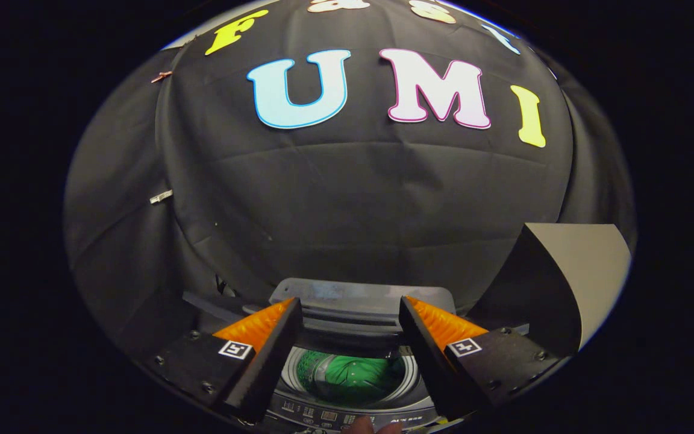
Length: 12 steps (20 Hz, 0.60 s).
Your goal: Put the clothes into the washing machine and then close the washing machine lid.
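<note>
Below my spread, empty fingers (pixel 350 313) sits the washing machine (pixel 347 416), lid (pixel 362 301) up at the back, drum wide open. Green clothes (pixel 362 377) lie bunched down inside the drum, control panel along the near rim.

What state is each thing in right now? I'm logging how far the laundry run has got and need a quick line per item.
Washing machine: drum open to view, control panel along its near edge.
Lid: raised, folded back behind the drum opening.
Green clothes: already inside the drum, bunched up.
Gripper: above the machine, jaws spread wide, holding nothing.
Grey panel: upright, to the right of the machine.
</note>
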Each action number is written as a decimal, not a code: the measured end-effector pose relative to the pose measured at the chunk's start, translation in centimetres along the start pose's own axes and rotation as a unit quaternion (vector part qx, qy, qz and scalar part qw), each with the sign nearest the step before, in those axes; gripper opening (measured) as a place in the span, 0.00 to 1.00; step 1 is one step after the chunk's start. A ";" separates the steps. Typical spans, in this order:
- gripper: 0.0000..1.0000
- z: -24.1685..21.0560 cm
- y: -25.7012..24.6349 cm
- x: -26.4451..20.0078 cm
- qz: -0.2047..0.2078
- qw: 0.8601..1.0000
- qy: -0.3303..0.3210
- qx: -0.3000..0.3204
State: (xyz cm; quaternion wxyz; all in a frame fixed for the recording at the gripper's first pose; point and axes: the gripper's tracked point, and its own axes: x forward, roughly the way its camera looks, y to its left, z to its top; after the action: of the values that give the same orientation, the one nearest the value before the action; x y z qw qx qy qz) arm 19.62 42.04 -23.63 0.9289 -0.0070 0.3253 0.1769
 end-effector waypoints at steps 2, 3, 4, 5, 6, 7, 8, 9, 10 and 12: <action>1.00 -2.3 0.5 -0.7 0.014 1.000 0.018 -0.001; 1.00 -3.2 0.5 -1.1 0.016 1.000 0.022 -0.001; 1.00 -4.0 0.6 -1.4 0.021 0.999 0.026 -0.001; 1.00 -4.9 0.8 -1.8 0.025 0.999 0.030 0.002; 1.00 -5.3 0.9 -2.2 0.028 0.999 0.032 0.006; 0.99 -5.5 0.9 -2.4 0.030 0.999 0.028 0.006; 1.00 -5.2 1.0 -2.7 0.031 0.999 0.021 0.004; 1.00 -5.1 1.1 -3.3 0.035 0.999 0.012 0.001; 1.00 -5.1 1.3 -4.0 0.040 0.999 0.004 -0.003; 1.00 -4.4 1.7 -5.5 0.047 0.999 -0.018 -0.011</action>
State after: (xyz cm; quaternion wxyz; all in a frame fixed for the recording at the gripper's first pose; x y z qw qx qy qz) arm 12.43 41.28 -23.60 0.9251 0.0009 0.3066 0.2240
